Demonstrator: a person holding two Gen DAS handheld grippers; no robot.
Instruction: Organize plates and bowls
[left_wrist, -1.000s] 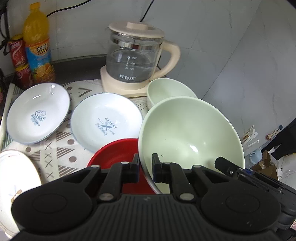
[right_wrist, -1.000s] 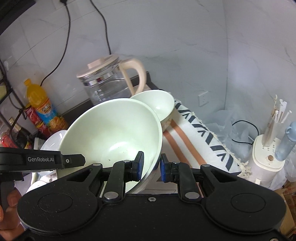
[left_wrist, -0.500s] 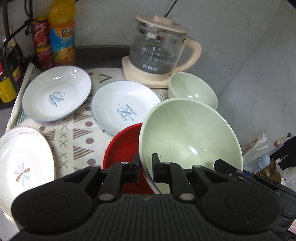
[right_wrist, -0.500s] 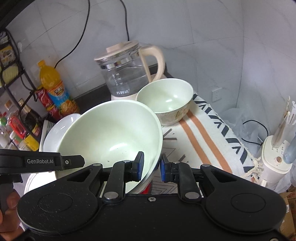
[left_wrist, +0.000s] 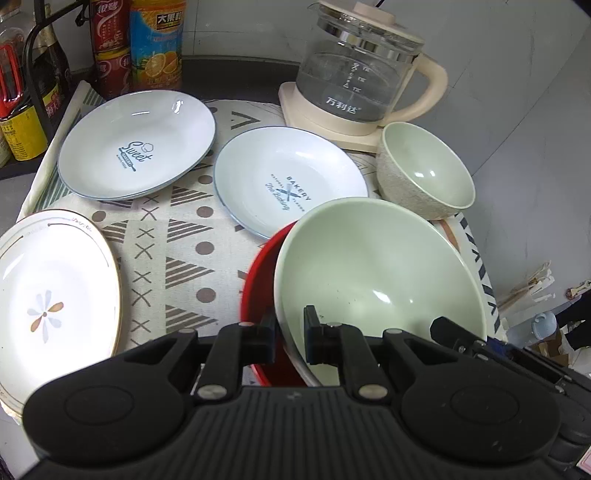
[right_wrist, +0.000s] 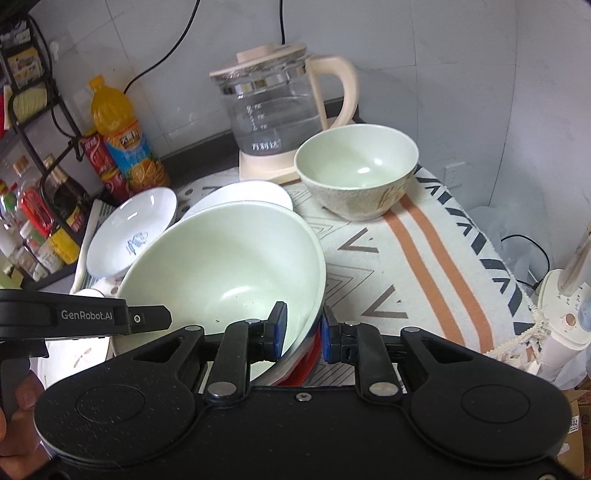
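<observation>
Green bowl (left_wrist: 373, 273) lower now (over red bowl (left_wrist: 258, 295)), both hand-held grippers clamping rim.

Large pale-green bowl (left_wrist: 373, 273), tilted, over a red bowl (left_wrist: 258, 295). Small green bowl (left_wrist: 424, 173) upright at 1 o'clock. "Bakery" plate (left_wrist: 288, 181) at 11, "Sweet" plate (left_wrist: 136, 144) at 10, flower plate (left_wrist: 51, 295) at 9.

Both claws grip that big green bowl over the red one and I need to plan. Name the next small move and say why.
Probably lower the large green bowl the last bit into the red bowl, then let go. The left claw and right claw each pinch its near rim, and it sits tilted over the red bowl, seemingly not yet nested.
</observation>
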